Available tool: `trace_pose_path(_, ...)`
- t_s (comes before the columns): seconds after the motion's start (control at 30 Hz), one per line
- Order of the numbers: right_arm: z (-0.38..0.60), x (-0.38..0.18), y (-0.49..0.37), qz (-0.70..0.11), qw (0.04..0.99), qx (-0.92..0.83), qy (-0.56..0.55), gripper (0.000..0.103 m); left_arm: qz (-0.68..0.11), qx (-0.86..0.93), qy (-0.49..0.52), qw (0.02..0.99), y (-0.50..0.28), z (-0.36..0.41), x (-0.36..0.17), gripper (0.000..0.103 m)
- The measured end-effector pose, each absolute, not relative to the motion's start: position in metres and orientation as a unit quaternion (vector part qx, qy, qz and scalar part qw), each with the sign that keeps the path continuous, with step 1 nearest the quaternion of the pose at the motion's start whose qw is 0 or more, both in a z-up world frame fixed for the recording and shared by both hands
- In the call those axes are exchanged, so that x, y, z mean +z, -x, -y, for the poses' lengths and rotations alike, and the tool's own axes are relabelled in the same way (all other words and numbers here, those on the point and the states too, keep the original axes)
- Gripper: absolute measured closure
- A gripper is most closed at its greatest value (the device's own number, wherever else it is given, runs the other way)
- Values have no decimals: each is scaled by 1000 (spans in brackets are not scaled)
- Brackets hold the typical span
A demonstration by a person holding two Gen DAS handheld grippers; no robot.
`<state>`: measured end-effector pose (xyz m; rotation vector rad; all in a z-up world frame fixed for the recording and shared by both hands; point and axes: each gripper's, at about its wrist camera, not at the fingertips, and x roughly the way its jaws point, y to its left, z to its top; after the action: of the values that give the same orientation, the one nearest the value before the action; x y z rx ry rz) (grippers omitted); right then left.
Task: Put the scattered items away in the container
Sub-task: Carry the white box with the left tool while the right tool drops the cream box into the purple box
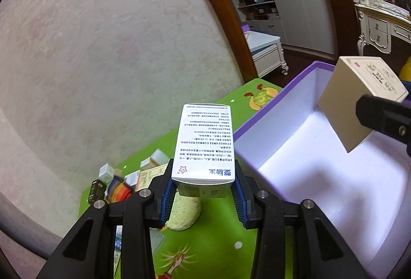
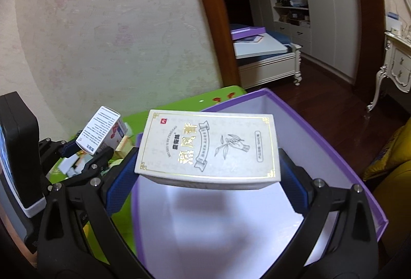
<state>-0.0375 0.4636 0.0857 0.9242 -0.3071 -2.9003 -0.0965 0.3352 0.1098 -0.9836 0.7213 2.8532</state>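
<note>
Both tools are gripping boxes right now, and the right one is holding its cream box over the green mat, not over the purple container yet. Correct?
Not quite. The right tool does grip the cream box, but the right wrist view shows it already over the purple container, not the green mat. The left tool grips the white box.

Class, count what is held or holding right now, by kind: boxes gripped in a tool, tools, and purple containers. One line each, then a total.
Boxes gripped: 2, the white medicine box and the cream box
Tools: 2, left tool and right tool
Purple container: 1
Total: 5
</note>
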Motion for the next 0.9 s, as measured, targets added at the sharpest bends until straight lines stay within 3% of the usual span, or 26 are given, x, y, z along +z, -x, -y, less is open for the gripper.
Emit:
trace_pose_path(0.77,-484,76,43,113,11,-938,-329,3,-246,911,328,49,117,-368,99,60)
trace_pose_path(0.9,-483,78,42,113,10,-938,-327,3,-245,913,323,44,117,-368,101,41)
